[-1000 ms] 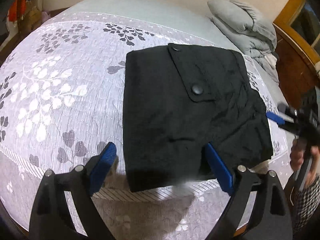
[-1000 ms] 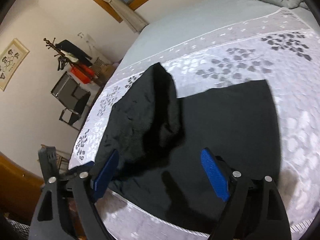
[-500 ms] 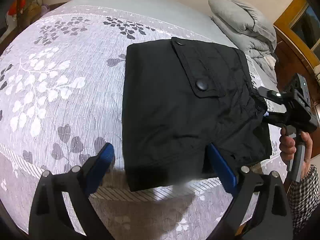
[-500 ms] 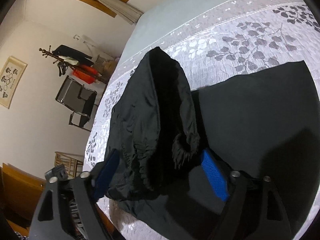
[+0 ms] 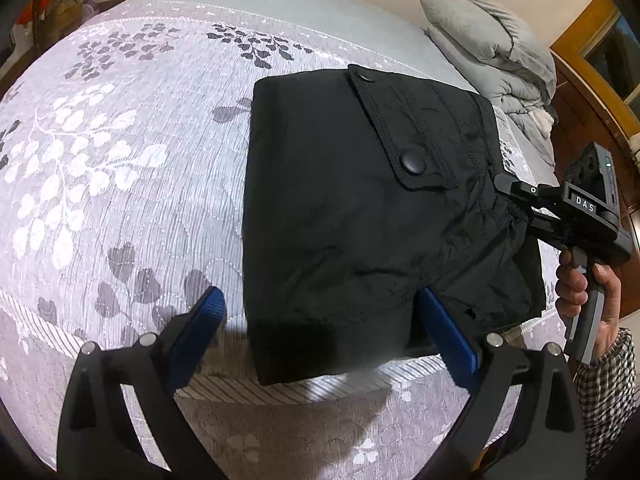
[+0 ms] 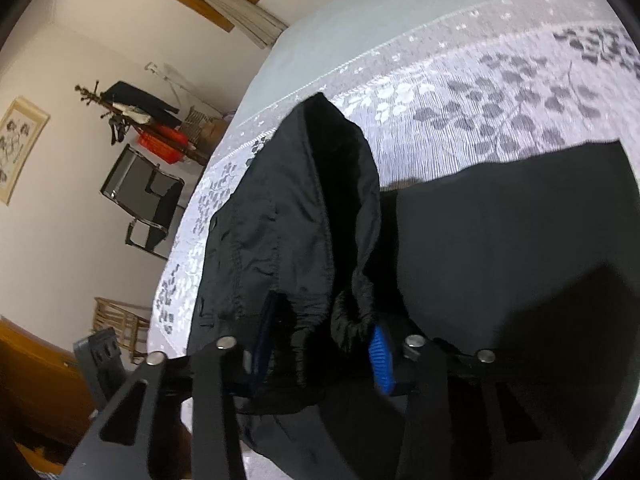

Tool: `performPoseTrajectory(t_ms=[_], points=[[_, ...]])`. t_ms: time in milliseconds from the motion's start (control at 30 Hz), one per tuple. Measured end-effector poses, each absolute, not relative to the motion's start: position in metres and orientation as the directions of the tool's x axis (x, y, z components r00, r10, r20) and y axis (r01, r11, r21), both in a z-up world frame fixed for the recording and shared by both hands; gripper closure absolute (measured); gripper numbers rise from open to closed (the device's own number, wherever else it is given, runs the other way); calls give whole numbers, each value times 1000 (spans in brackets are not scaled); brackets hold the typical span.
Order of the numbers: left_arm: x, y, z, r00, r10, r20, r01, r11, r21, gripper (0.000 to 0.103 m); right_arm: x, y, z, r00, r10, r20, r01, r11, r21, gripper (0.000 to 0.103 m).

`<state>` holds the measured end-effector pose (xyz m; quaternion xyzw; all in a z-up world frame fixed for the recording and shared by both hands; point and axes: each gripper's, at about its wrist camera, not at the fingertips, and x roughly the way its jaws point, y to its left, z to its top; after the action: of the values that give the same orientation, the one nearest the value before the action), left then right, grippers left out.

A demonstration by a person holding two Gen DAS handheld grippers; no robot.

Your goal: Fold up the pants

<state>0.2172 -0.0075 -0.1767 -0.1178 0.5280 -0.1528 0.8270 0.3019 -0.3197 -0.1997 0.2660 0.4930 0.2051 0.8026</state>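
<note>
- Bedroom setting; bed covered by a grey quilt with a leaf pattern, serving as the work surface.
- Pants: black, already folded into a compact rectangle, lying near the front edge of the bed, toward its right side. Flap pocket with snap button facing up.
- Right-hand end of the pants gathered and lifted off the layer beneath, as seen from the right wrist view; lower layer flat on the quilt.
- Right gripper: jaws closed most of the way onto the bunched, elasticated end of the pants, blue pads pressing the fabric from both sides. Seen from the left wrist view at the right edge of the garment, held by a hand.
- Left gripper: jaws spread wide, holding nothing, hovering above the front edge of the pants with one pad over the quilt and the other over the cloth.
- Step in hand, as judged: a further fold, carrying the pinched end across the stack.
- Next move calls for: carrying the gripped end leftward over the flat layer, keeping it low and level, aligning edges before release; left gripper available to pin the near edge against sliding.
- Folded grey duvet at the far right corner of the bed, well apart from the work.
- Chair and coat stand by the wall beyond the bed; not involved.
</note>
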Motion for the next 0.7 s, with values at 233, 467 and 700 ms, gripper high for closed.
performPoseTrajectory(t_ms=[233, 467, 700], points=[[220, -10, -179, 382, -376, -844, 121, 926, -358, 6, 295, -312, -181, 463, 588, -663, -120, 783, 610, 76], [219, -9, -173, 381, -375, -845, 119, 926, -358, 6, 287, -304, -146, 486, 616, -619, -179, 764, 620, 79], [214, -10, -156, 399, -386, -832, 136, 922, -362, 6, 272, -302, -109, 501, 637, -586, -248, 754, 608, 79]])
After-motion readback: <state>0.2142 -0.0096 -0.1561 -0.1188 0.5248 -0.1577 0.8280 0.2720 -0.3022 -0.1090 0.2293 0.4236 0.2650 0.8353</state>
